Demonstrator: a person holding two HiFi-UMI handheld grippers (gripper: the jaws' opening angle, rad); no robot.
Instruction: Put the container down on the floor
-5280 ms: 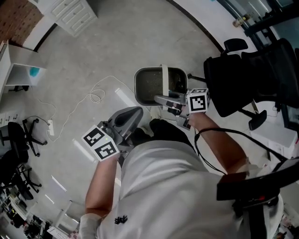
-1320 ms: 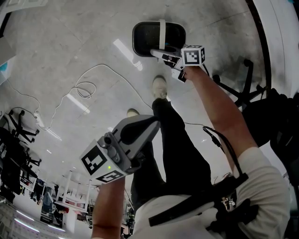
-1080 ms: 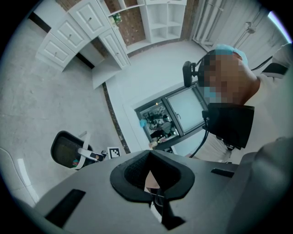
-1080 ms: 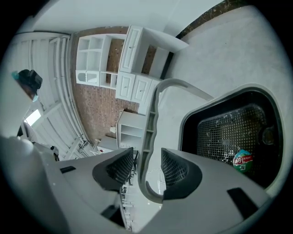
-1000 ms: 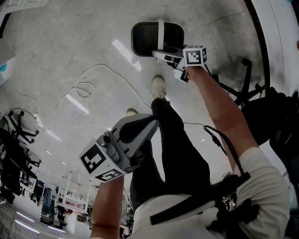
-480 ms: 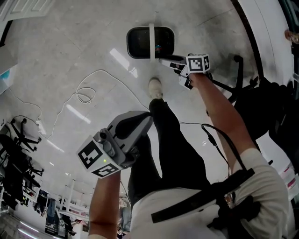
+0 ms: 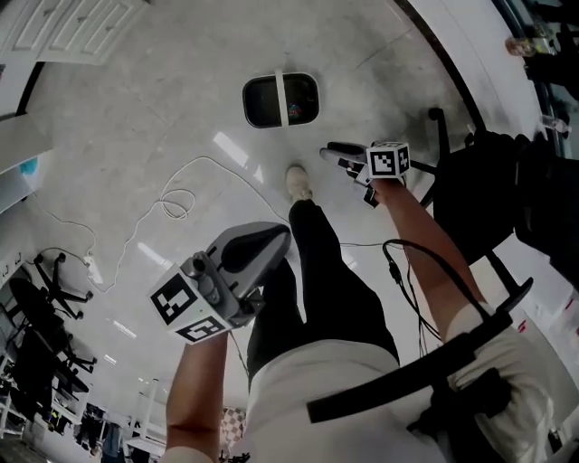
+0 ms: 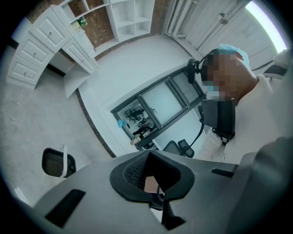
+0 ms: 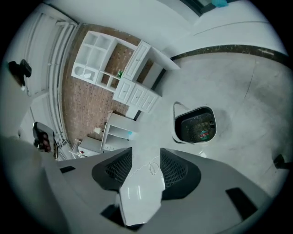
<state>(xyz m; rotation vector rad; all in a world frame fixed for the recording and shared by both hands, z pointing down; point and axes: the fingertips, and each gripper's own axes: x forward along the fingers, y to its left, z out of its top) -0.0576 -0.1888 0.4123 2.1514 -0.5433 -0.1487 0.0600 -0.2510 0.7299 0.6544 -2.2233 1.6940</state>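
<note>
The container (image 7: 280, 100), a dark mesh bin with a white handle strap across its top, stands alone on the grey floor; it also shows in the right gripper view (image 9: 197, 124) and the left gripper view (image 8: 57, 162). My right gripper (image 7: 330, 152) hovers well above and to the right of it, apart from it. Its jaws (image 9: 145, 153) are wide, closing slightly, with only floor between them. My left gripper (image 7: 279, 235) hangs at the lower left, far from the bin, jaws (image 8: 150, 153) together and holding nothing.
The person's shoe (image 7: 297, 181) is planted just below the bin. A white cable (image 7: 176, 203) loops across the floor at left. A black office chair (image 7: 488, 181) stands at right, white cabinets (image 7: 63, 27) at the top left, more chairs (image 7: 36, 307) at far left.
The right gripper has let go of the bin's handle and pulled back up and to the right. The bin stays on the floor and now looks smaller and farther off.
</note>
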